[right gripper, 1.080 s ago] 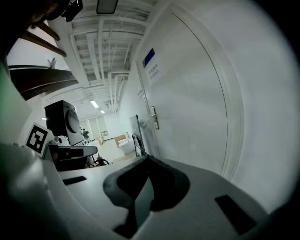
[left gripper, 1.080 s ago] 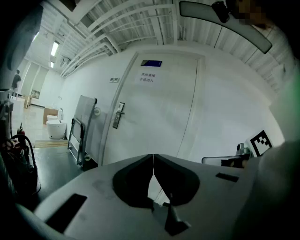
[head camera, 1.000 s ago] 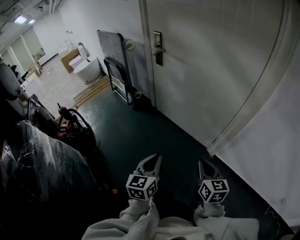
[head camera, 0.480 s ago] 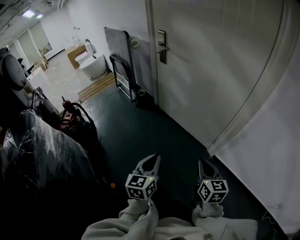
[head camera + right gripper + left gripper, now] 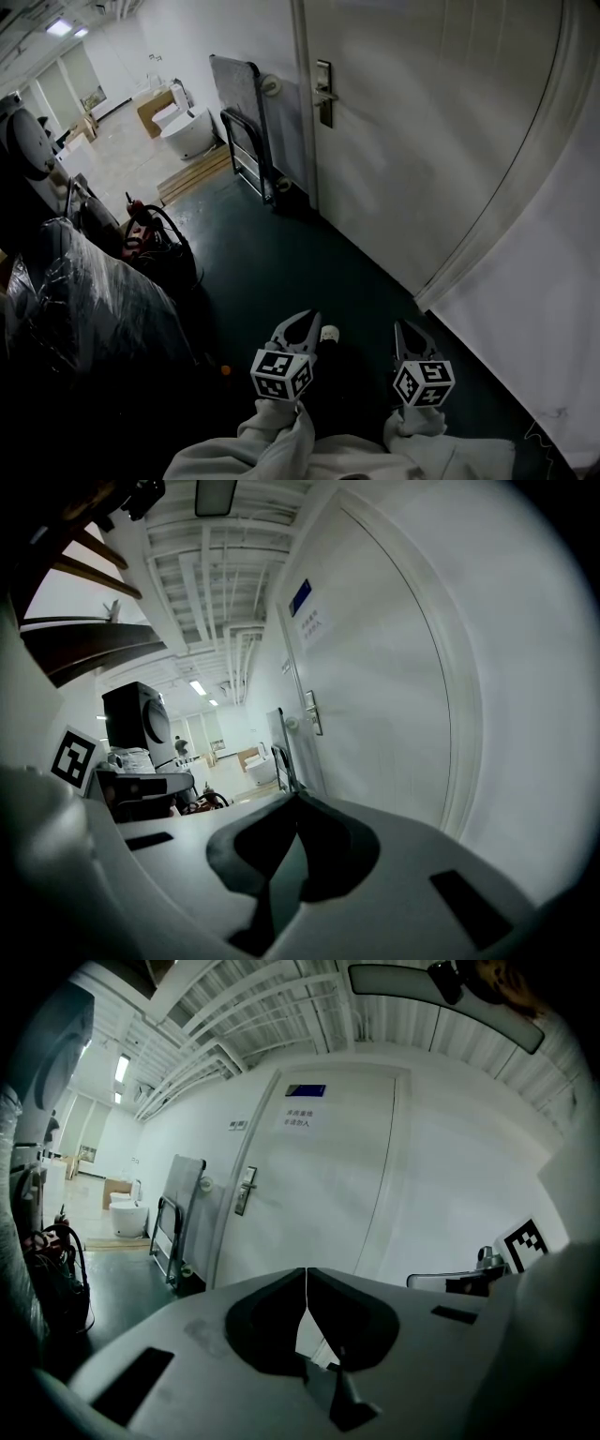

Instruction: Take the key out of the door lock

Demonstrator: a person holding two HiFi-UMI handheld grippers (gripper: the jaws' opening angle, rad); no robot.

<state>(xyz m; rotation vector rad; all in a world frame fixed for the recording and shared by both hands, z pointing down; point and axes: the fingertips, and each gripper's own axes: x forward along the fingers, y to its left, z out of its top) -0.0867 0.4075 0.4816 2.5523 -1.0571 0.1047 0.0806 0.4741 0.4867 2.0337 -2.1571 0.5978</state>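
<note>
The pale door [image 5: 422, 141] stands closed ahead, some way off. Its metal lock plate with a lever handle [image 5: 323, 94] is on the door's left edge; it also shows as the lock plate [image 5: 246, 1190] in the left gripper view and as the lock plate [image 5: 310, 712] in the right gripper view. No key can be made out at this distance. My left gripper [image 5: 302, 324] and right gripper [image 5: 410, 330] hang low over the dark floor, side by side, far from the lock. The left gripper [image 5: 306, 1270] is shut and holds nothing, and so is the right gripper [image 5: 296, 795].
A folded hand trolley [image 5: 246, 131] leans on the wall left of the door. Beyond it are a white toilet [image 5: 187, 136] and wooden planks [image 5: 192, 173]. Plastic-wrapped dark goods [image 5: 84, 300] and a red tangle of hose [image 5: 141, 234] crowd the left. A white curved wall [image 5: 544, 309] stands at the right.
The head view has shifted a little, so the door lock sits slightly further right and lower. A small pale thing now shows beside the left gripper's tips. Both grippers stay shut.
</note>
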